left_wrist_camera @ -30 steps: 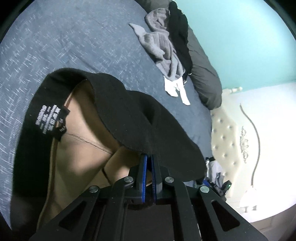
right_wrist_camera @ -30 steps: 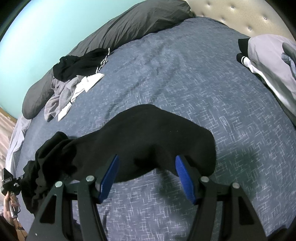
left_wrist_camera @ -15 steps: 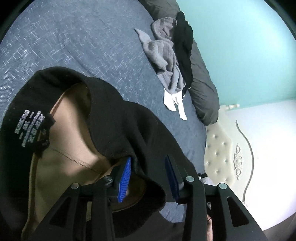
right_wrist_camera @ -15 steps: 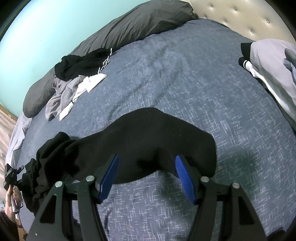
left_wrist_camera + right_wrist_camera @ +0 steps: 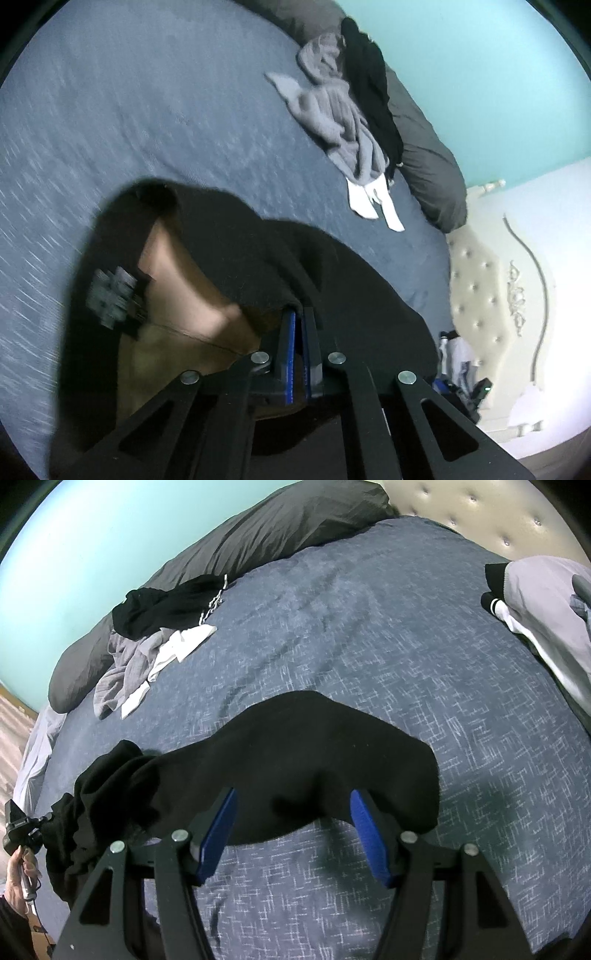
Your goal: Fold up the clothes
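A black garment [image 5: 229, 243] with a tan lining [image 5: 177, 295] and a sewn-in label lies on the blue-grey bedspread [image 5: 147, 110]. My left gripper [image 5: 300, 314] is shut on the garment's black edge beside the lining, holding that edge up. In the right wrist view the same black garment [image 5: 314, 753] lies spread out and bunches up at the left. My right gripper [image 5: 291, 812] hovers over its near edge, open. Its blue pads [image 5: 218, 823] stand wide apart and do not press on the cloth.
A heap of grey, black and white clothes [image 5: 155, 635] lies by the dark grey pillow [image 5: 258, 535]. A stack of grey and white clothes [image 5: 543, 602] sits at the right, by the tufted headboard [image 5: 498, 513]. A person's hand [image 5: 18, 871] shows at the lower left.
My left gripper opened around the garment's edge, then shut on it again and rose a little, making the view blur. The right gripper has kept still and open.
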`<move>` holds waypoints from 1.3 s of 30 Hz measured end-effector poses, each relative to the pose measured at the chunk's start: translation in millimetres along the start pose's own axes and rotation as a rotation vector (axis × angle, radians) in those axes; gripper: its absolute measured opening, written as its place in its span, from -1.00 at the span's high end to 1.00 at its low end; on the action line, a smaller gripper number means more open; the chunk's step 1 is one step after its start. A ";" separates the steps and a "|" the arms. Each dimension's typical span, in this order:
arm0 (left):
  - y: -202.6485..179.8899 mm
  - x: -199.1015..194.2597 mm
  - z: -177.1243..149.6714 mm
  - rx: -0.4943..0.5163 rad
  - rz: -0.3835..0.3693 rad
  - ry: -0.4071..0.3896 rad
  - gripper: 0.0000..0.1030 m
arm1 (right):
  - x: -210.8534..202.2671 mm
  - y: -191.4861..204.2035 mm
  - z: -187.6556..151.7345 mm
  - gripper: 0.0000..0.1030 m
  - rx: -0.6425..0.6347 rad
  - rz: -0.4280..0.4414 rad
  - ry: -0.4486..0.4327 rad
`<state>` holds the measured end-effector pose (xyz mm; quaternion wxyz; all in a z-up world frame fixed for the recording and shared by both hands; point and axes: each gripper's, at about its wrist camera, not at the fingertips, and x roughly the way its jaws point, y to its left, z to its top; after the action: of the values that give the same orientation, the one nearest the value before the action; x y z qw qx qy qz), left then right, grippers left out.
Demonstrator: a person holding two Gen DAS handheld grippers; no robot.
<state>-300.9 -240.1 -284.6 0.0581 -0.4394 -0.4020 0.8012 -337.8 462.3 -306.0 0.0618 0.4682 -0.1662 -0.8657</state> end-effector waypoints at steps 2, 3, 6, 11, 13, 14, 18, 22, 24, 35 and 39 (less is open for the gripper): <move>0.7 -16.7 14.2 0.007 0.023 -0.038 0.95 | -0.7 -2.4 0.9 -0.25 0.006 -0.004 -0.005; 0.9 -25.0 21.3 0.010 0.034 -0.058 0.95 | -0.7 -4.3 1.4 -0.25 0.013 -0.009 -0.008; -0.4 -40.6 44.6 0.024 0.080 -0.107 0.95 | -1.0 -9.4 2.9 -0.25 0.035 -0.028 -0.023; 3.8 -52.0 72.6 0.026 0.147 -0.146 0.95 | -0.8 -19.5 7.5 -0.25 0.064 -0.049 -0.046; 6.9 -48.9 78.0 0.024 0.169 -0.144 0.95 | -0.9 -24.5 10.9 -0.25 0.074 -0.061 -0.056; 8.5 -46.7 78.9 0.023 0.177 -0.144 0.95 | -1.3 -27.0 12.6 -0.25 0.081 -0.065 -0.062; 26.0 -34.5 79.6 0.007 0.225 -0.122 0.95 | -3.0 -42.4 21.4 -0.33 0.133 -0.081 -0.079; 46.6 -22.9 75.2 -0.020 0.260 -0.101 0.95 | -0.7 -52.9 27.5 -0.38 0.159 -0.102 -0.077; 54.7 -19.6 72.6 -0.033 0.267 -0.096 0.95 | 8.4 -59.9 30.0 -0.46 0.187 -0.092 -0.038; 73.5 -11.7 62.5 -0.034 0.281 -0.069 0.95 | 39.0 -61.5 26.0 0.75 0.191 -0.068 0.043; 71.8 -12.8 63.3 -0.027 0.284 -0.068 0.95 | 18.4 -41.6 43.9 0.86 0.076 -0.085 -0.041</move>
<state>-322.0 -331.5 -307.7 -0.0755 -0.4651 -0.3485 0.8103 -382.5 506.6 -312.7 0.0040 0.4591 -0.1801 -0.8700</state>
